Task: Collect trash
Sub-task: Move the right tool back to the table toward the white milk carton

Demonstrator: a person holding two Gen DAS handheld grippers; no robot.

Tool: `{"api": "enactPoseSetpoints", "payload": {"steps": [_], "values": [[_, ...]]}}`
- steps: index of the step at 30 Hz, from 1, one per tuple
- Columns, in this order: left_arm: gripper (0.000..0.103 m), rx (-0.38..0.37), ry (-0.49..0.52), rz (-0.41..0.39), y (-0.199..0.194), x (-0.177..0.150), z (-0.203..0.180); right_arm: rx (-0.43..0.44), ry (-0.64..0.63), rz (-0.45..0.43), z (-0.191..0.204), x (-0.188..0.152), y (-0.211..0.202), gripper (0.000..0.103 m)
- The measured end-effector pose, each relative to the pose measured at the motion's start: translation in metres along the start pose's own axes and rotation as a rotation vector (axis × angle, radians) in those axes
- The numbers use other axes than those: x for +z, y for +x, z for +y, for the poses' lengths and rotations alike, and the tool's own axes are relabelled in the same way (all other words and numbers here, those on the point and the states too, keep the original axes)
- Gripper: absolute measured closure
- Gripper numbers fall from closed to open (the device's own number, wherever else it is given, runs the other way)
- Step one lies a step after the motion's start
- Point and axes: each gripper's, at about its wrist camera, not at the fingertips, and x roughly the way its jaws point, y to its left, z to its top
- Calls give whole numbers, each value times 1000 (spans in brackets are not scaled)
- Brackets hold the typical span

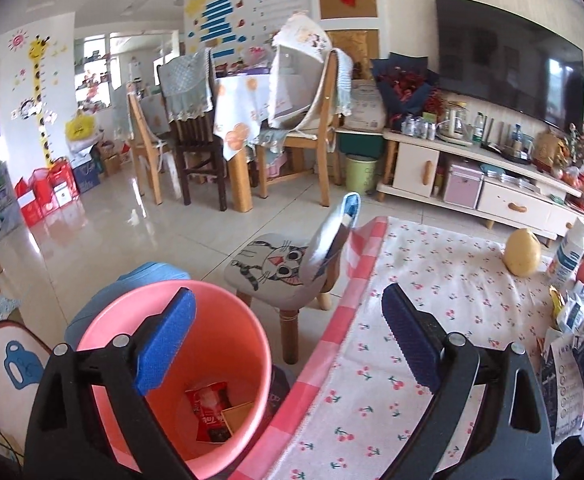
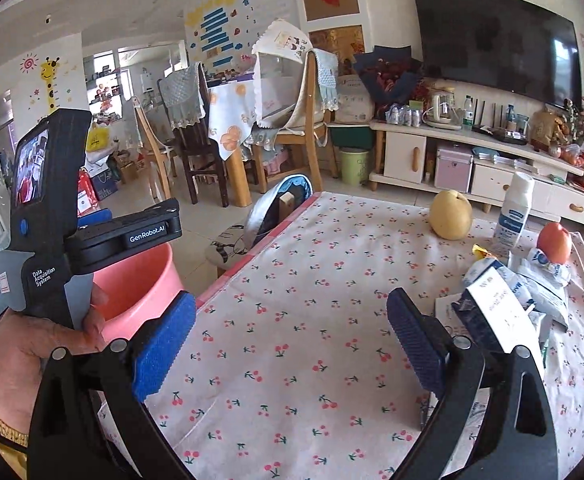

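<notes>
Your left hand-held gripper [image 1: 288, 344] stands wide open with nothing between its pads, one finger over the pink bucket [image 1: 180, 384] beside the bench [image 1: 372, 380], where a red packet [image 1: 212, 412] lies at the bottom. Your right hand-held gripper [image 2: 292, 348] is open and empty above the cherry-print cloth. Crumpled wrappers [image 2: 512, 300] lie at the bench's right side, near a pear [image 2: 451, 215], a white bottle [image 2: 513, 216] and an orange [image 2: 555, 242].

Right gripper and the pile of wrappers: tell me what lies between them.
Only bare cherry-print tablecloth lies between the open right gripper and the wrappers, as the right wrist view shows.
</notes>
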Motion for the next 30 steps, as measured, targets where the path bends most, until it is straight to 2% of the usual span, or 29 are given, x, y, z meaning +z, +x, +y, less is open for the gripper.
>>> {"api": "enactPoseSetpoints", "payload": {"steps": [18,30], "values": [[8,-91,153,-29,-24,-11,-75,-128,13,-55,-53,-22,-48,5],[8,-214,250,-6,-35,-28,-126,-179,45,-33,-94,-29,-58,5]]}}
